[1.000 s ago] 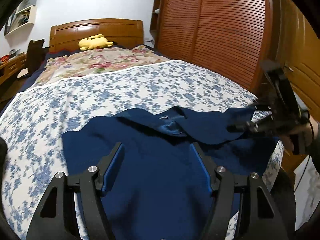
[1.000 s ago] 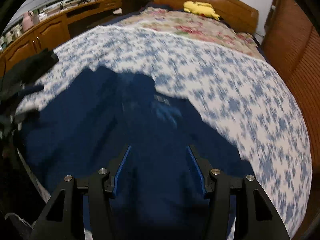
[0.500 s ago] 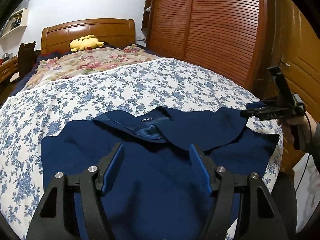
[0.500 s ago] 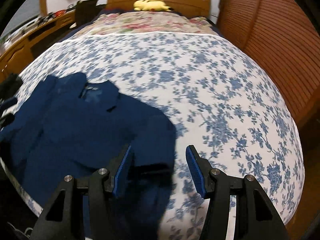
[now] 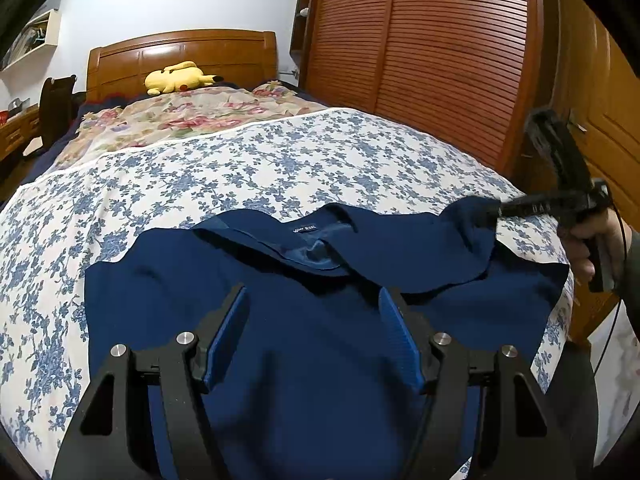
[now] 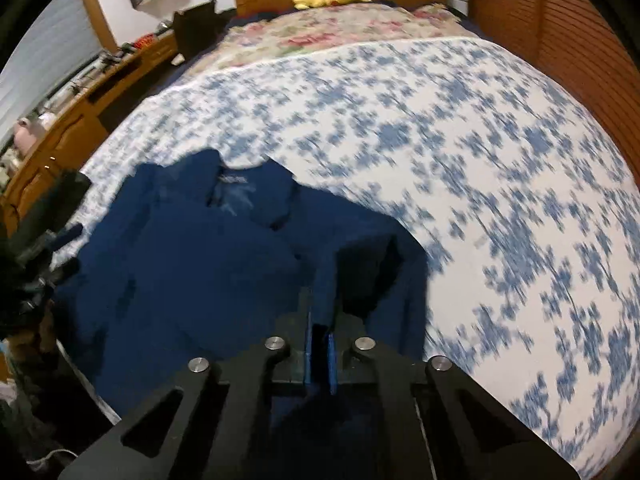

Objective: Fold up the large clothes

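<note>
Navy shirt (image 5: pixel 304 344) lies barely folded; right gripper (image 6: pixel 320 320) has just pinched its sleeve, left gripper (image 5: pixel 316 332) hovers open; folds remain.

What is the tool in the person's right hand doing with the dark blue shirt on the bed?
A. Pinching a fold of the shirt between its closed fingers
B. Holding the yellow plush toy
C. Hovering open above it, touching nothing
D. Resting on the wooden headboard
A: the right gripper has just closed its fingers on a fold of the dark blue shirt, and the left wrist view shows the cloth lifted at its tip.
</note>
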Motion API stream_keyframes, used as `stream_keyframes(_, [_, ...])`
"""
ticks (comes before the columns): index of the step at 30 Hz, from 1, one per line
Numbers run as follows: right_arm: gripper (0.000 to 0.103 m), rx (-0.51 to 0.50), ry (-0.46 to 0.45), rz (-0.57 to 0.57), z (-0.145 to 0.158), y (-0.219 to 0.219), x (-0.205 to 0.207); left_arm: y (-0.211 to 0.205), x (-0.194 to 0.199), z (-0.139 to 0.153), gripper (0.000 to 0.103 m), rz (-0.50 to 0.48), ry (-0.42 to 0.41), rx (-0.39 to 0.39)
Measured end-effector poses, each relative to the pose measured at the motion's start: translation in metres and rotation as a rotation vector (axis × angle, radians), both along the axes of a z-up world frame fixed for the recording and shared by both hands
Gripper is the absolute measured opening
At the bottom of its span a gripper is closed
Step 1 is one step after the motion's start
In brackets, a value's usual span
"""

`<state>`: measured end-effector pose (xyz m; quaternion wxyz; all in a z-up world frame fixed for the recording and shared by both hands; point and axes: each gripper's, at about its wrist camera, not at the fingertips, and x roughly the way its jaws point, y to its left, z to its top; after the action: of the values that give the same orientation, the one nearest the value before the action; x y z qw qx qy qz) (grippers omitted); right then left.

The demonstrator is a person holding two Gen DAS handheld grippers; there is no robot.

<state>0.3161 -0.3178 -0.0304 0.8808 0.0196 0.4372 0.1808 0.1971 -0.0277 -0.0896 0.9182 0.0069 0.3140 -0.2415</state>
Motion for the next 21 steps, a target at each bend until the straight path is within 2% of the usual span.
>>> stream_keyframes(5, [0.004, 0.077, -0.063, -0.058, 0.013, -0.002, 0.039, 0.001, 0.003, -0.003, 0.068, 0.005, 0.009, 0.002])
stream_keyframes(9, [0.004, 0.046, -0.100, -0.116, 0.014, 0.000, 0.073, 0.001, 0.004, -0.005, 0.068, 0.005, 0.014, 0.006])
stream_keyframes(13, [0.004, 0.077, -0.068, -0.236, 0.007, -0.014, 0.108, 0.002, 0.005, -0.006, 0.068, 0.000, 0.018, 0.007])
stream_keyframes(15, [0.004, 0.045, -0.067, -0.272, 0.003, -0.017, 0.122, 0.001, 0.007, -0.008, 0.068, -0.004, 0.025, 0.013])
stream_keyframes(20, [0.004, 0.041, -0.019, -0.306, -0.011, -0.022, 0.143, 0.000, 0.009, -0.012, 0.068, -0.006, 0.036, 0.017])
stream_keyframes(21, [0.008, 0.055, -0.003, -0.302, -0.013, -0.024, 0.146, 0.000, 0.009, -0.012, 0.068, -0.006, 0.037, 0.018])
